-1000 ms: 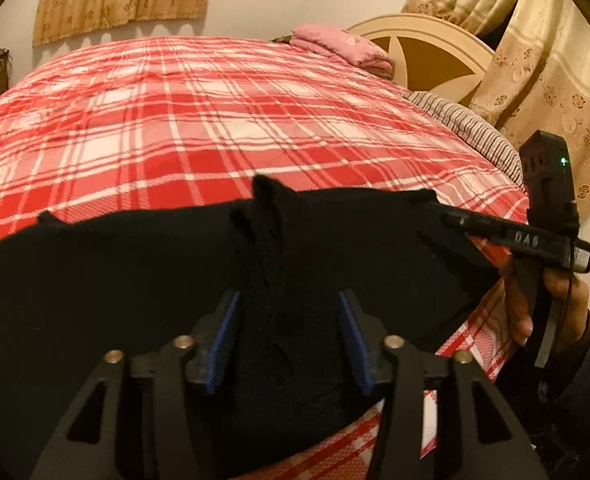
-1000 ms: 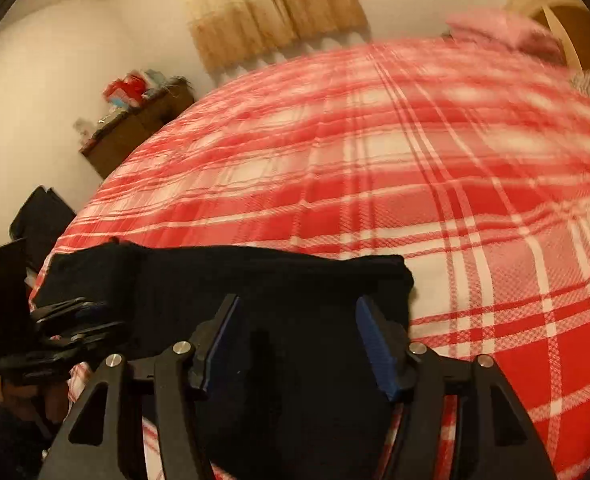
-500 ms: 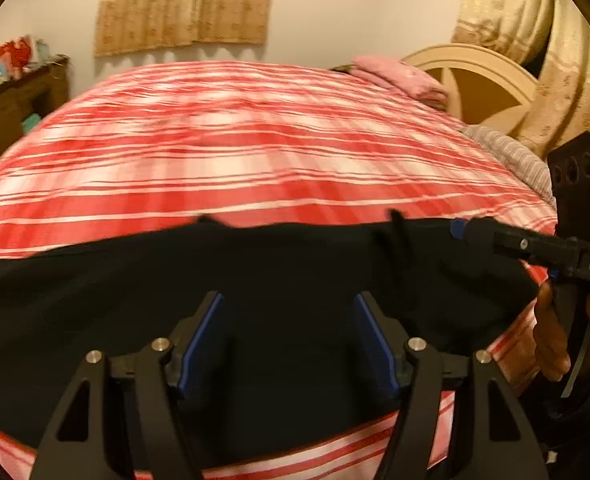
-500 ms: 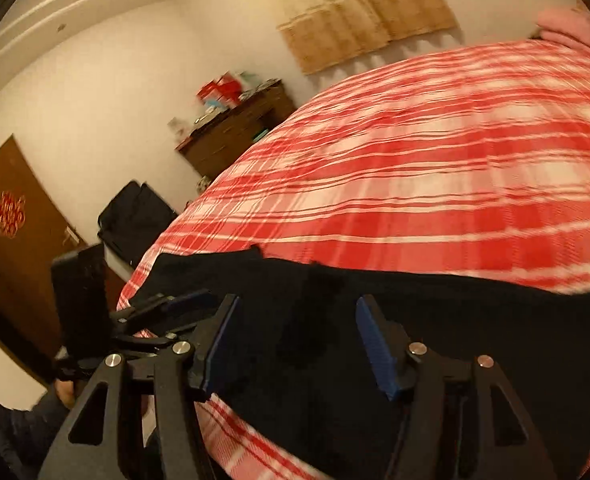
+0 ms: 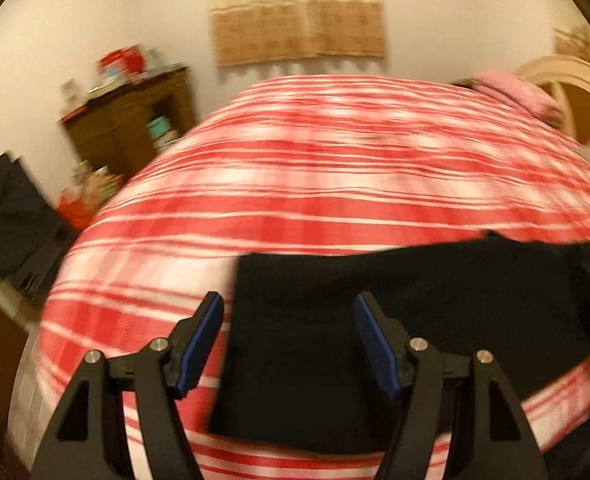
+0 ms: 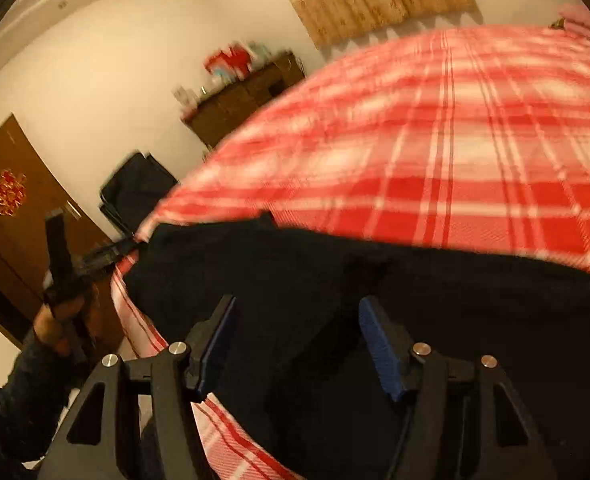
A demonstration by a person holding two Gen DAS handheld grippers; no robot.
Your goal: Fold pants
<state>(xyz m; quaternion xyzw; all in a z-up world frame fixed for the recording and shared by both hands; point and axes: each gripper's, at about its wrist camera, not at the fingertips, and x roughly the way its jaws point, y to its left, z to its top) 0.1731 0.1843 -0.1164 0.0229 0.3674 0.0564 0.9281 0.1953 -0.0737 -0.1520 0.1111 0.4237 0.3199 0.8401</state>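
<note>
Along the near edge of the plaid bed, black pants are laid flat. Both hand-held grippers, left and right, are spread wide and empty, the left jaws just opened. Thin cloth could be missed or bunched.

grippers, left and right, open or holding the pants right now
Left gripper: open after just widening, holding nothing, above the black pants.
Right gripper: open, empty, over the pants.

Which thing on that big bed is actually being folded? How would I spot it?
Find the bed's red-and-white plaid cover. Along its near edge lies a flat black garment, the pants. They are the only dark, patternless thing on the cover; the pink bundle lies far off by the headboard.
</note>
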